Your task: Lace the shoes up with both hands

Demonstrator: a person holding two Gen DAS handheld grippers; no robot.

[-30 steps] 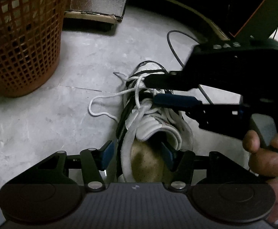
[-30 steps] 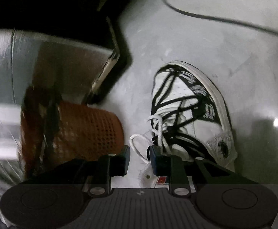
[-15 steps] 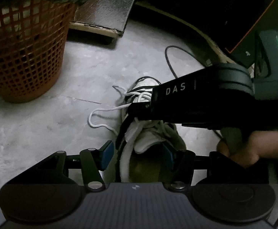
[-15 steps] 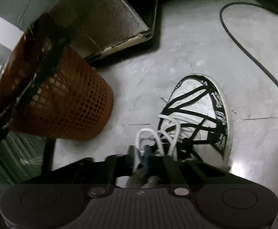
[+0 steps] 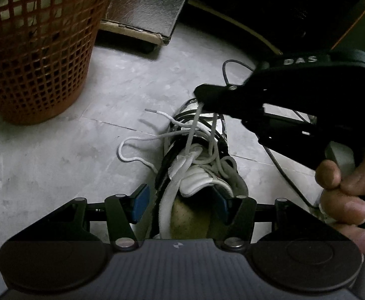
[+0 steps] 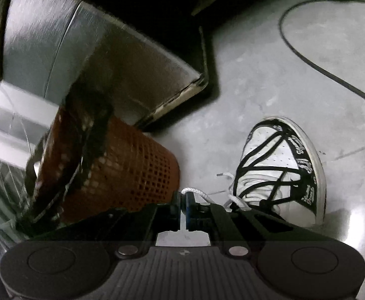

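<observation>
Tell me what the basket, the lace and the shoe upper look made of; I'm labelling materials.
Basket: likely moulded plastic, orange-red, matt; a rigid square-grid lattice.
Lace: braided white cord, probably cotton or polyester; woven texture, with a smooth tip.
Shoe upper: smooth white panels with fine perforations and black trim, leather or synthetic; cannot tell which.

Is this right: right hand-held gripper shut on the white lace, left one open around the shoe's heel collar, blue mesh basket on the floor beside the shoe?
One error: the mesh basket is orange, not blue, as the left wrist view shows. The rest holds: the right hand-held gripper is shut on the white lace, and the left hand-held gripper stands open around the heel collar of the shoe.
</observation>
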